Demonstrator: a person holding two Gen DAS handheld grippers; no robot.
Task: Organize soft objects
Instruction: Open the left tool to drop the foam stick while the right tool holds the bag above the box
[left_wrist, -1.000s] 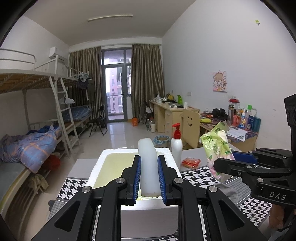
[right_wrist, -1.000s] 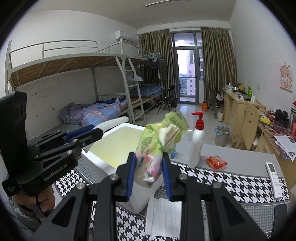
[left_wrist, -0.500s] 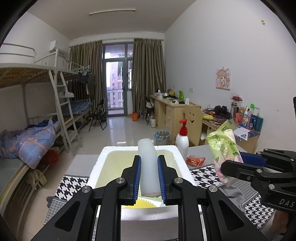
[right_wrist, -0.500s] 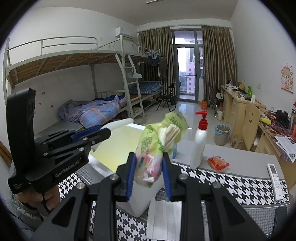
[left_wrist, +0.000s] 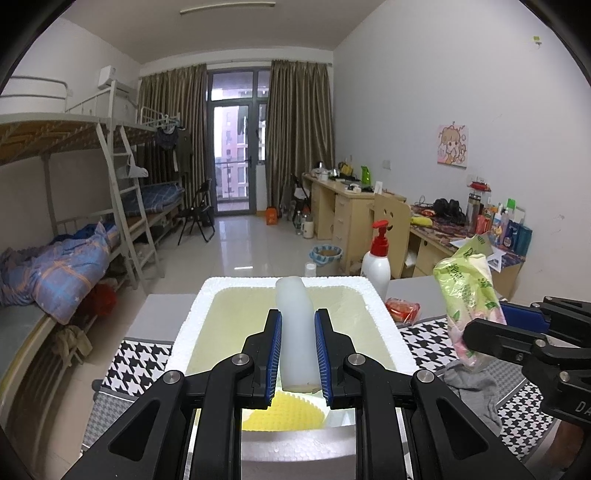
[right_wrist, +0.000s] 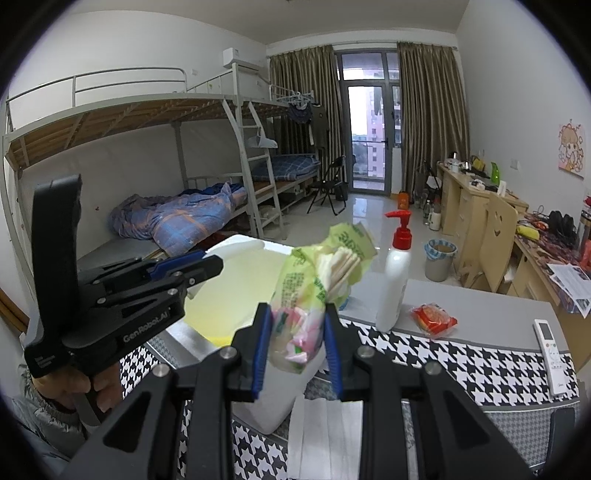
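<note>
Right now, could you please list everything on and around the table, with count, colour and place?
foam box: one, white, table centre, yellow inside
soft tube: one, translucent white, above the box, in left gripper
tissue pack: one, green, held up in right gripper
pump bottle: one, white with red pump, behind the box
snack packet: one, red, beside the bottle
remote: one, white, table's right edge
grey cloth: one, right of the box
left gripper: black, blue pads
right gripper: black, blue pads
</note>
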